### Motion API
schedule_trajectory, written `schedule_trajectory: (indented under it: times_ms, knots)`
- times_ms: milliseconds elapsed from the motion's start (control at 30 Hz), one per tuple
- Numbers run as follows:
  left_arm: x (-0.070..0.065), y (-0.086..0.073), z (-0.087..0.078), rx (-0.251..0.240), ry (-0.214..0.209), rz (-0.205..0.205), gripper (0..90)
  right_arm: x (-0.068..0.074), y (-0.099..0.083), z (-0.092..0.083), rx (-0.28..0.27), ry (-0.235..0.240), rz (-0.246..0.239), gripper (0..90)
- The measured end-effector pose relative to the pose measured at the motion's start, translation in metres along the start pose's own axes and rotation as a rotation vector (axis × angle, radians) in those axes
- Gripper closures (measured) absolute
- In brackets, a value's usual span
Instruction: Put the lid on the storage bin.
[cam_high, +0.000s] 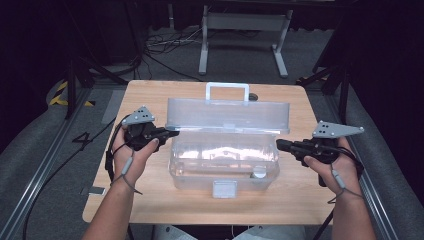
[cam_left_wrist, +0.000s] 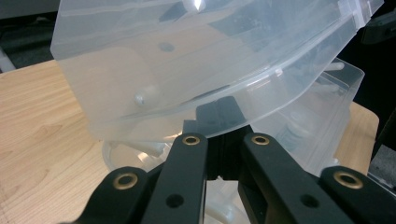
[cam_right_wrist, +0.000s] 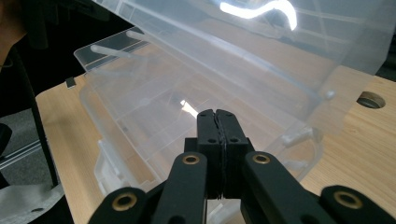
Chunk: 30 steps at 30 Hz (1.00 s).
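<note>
Clear ribbed plastic box (cam_high: 223, 165), lid (cam_high: 227, 114) up

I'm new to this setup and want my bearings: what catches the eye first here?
A clear plastic toolbox sits mid-table with its lid raised and its white handle at the far edge. The left gripper and right gripper, both shut, flank its two ends, on a light wooden table.
</note>
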<state>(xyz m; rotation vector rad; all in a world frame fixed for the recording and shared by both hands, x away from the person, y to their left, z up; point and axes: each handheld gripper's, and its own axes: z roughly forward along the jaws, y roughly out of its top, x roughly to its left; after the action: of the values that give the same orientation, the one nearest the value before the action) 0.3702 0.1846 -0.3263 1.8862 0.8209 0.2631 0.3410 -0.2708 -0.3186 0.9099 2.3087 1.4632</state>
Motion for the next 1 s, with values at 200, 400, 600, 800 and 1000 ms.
schedule_trajectory:
  times_ms: [200,400,600,800,1000]
  knots:
    - [-0.001,-0.002,-0.001,0.028,-0.009,-0.006,90.0,-0.004,-0.001,0.000,-0.008,-0.021,0.022,90.0]
    - [-0.006,-0.004,0.000,0.068,0.004,0.017,89.9,-0.006,-0.001,-0.001,0.002,-0.025,0.032,90.0]
    - [-0.009,-0.005,-0.001,0.095,0.011,0.020,89.9,-0.006,-0.001,-0.001,0.019,-0.019,0.030,90.0]
    - [-0.010,-0.009,-0.002,0.138,0.003,0.016,89.8,-0.006,-0.002,0.000,0.046,-0.003,0.029,90.0]
    - [-0.009,-0.011,-0.005,0.163,-0.005,0.005,89.7,-0.005,-0.002,0.001,0.091,0.010,0.028,90.0]
